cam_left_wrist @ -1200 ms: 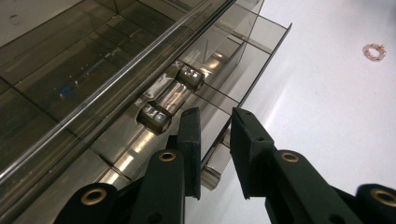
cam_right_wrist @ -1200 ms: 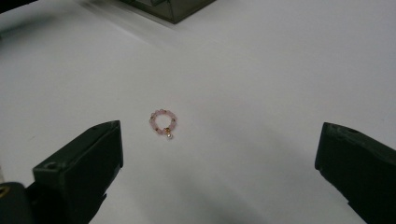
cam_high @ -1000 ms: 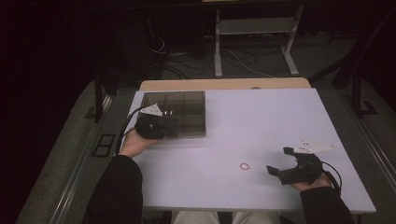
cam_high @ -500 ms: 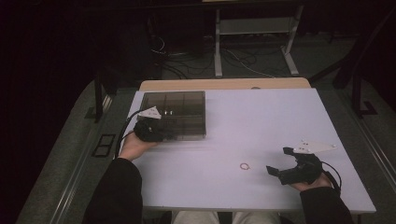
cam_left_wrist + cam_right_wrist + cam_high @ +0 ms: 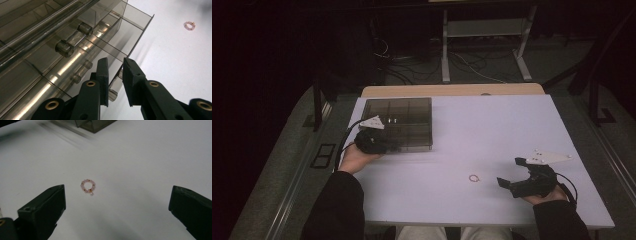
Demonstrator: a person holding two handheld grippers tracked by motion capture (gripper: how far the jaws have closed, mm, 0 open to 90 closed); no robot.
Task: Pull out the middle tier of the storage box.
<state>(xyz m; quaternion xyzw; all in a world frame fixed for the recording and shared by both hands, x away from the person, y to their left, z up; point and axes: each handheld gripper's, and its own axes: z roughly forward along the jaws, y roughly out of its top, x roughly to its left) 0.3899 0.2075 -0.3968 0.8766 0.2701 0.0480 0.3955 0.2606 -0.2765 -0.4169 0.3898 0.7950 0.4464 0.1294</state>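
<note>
- Here, a white table (image 5: 452, 135) takes up the middle of the high view, with a pale wooden strip along its far edge.
- The tabletop is plain and matte, with soft shadows under the things on it.
- A smoked clear box (image 5: 398, 123) with inner dividers sits at the table's far left corner, its lid raised in the left gripper view.
- The left gripper (image 5: 373, 140) is at the near left edge of the box; its jaws are nearly together and pinch a thin clear wall at the box's near corner, as the left gripper view shows.
- The person's left hand (image 5: 354, 159) rests on the table just behind that gripper.
- A small pink bead ring (image 5: 474, 178) lies flat on the bare table, toward the near right, well apart from the box.
- In the right gripper view the ring (image 5: 88, 186) lies ahead of the jaws, closer to the left one, touching neither.
- The right gripper (image 5: 514, 175) lies low over the table at the near right, near the ring, its jaws wide apart and holding nothing.
- Beyond the table the room is dark: a grey floor, loose cables (image 5: 412, 67) on it, and the legs of a white metal stand (image 5: 484, 45) at the back.
- A dark floor outlet (image 5: 323, 155) sits to the left of the table.
</note>
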